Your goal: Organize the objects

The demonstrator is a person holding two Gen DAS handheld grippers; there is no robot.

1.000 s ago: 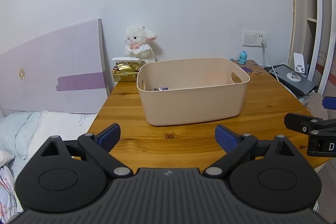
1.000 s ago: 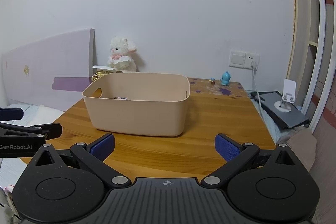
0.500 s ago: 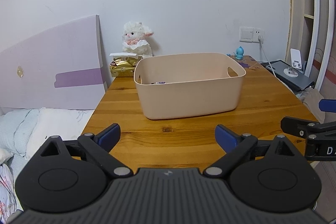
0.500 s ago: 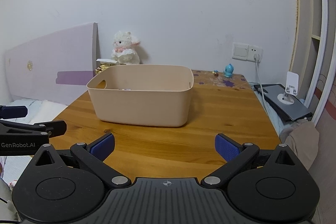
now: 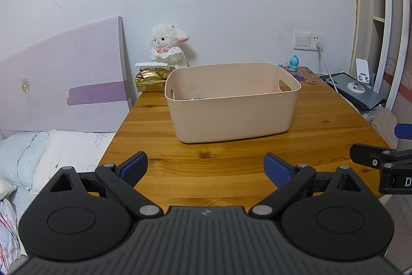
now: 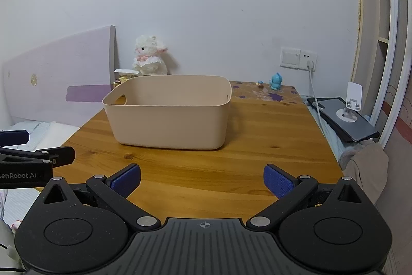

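- Beige plastic storage bin point(image 5: 233, 105) sits mid-way on the wooden surface point(image 5: 231, 166), handle cut-outs at both ends; a small dark item point(image 5: 195, 98) lies inside, too little of it showing to identify.
- Left gripper point(image 5: 205, 168) spread wide, nothing between its blue pads, over the near edge.
- Right gripper point(image 6: 202, 181) likewise wide and empty.
- White plush lamb point(image 5: 168, 47) and gold packet point(image 5: 152, 79) behind the bin, by the wall.
- Blue figurine point(image 6: 276, 81) at far right corner.
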